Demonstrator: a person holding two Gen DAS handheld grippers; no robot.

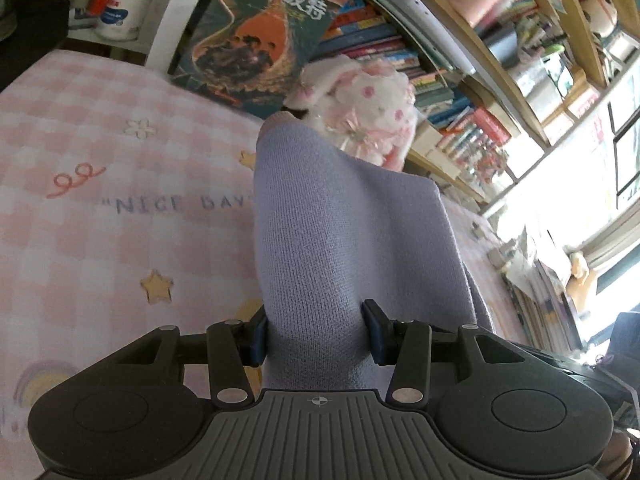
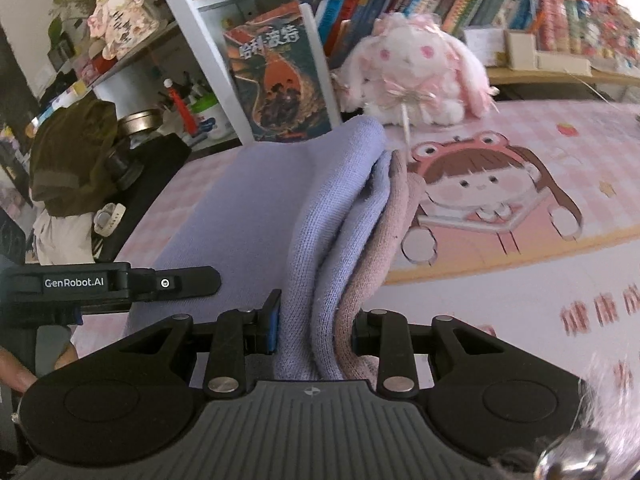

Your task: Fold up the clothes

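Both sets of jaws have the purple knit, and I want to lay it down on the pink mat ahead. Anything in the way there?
Nothing visible lies on the pink mat directly ahead. The purple knit is pinched in both the left gripper and the right gripper. The plush bunny and the book stand only at the far edge.

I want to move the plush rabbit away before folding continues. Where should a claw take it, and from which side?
Grip the plush rabbit by its drooping ear, coming from the open mat side in front; books block it behind, and the ear looks thin enough to pinch.
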